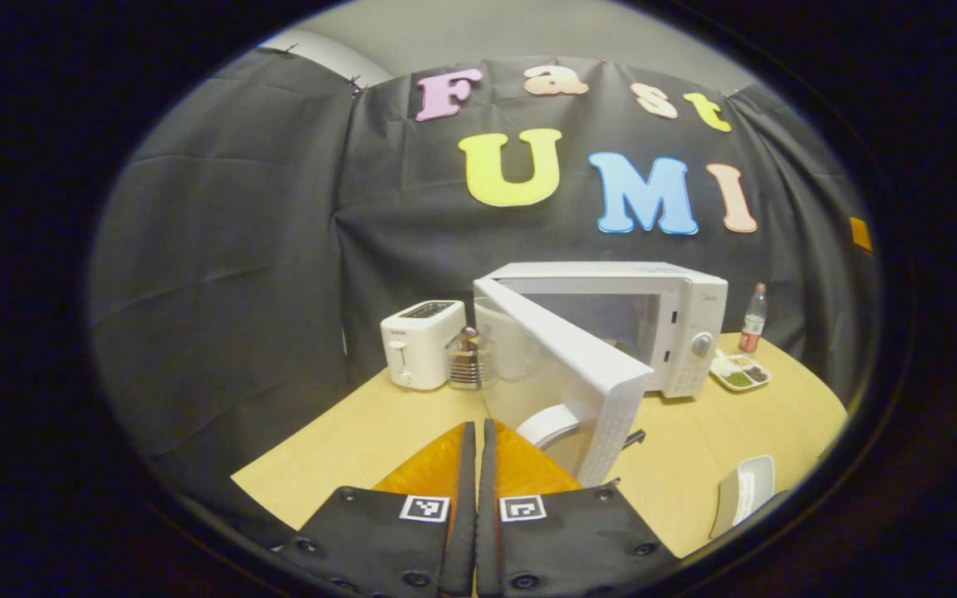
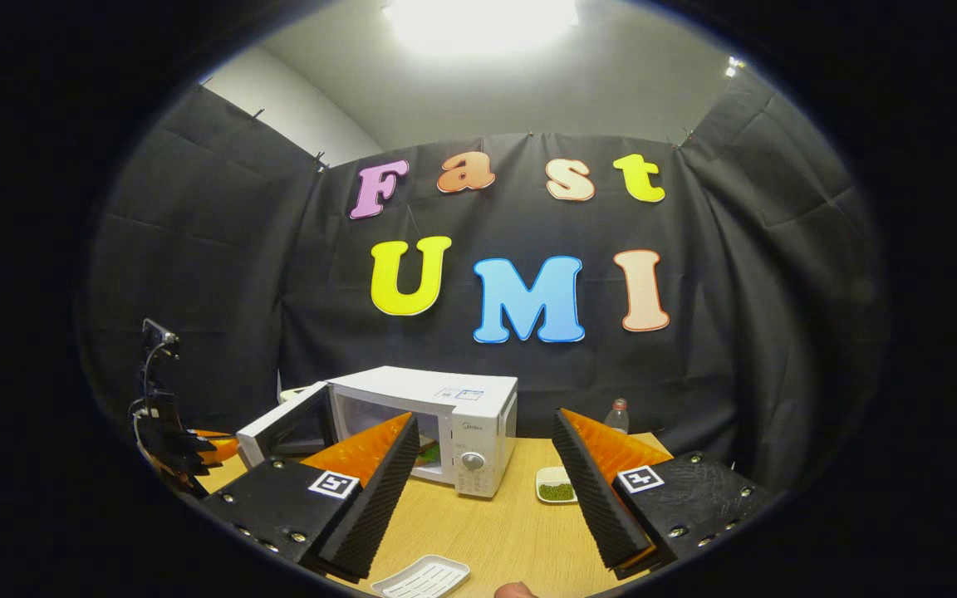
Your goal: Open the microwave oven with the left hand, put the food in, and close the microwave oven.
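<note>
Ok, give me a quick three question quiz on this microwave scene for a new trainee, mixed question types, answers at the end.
1. True or false: the microwave door stands open.
2. Which gripper has its fingers pressed together: A) the left gripper B) the right gripper?
3. Fill in: the appliance to the left of the microwave in the left gripper view is a ____.

Key: 1 true; 2 A; 3 toaster.
</note>
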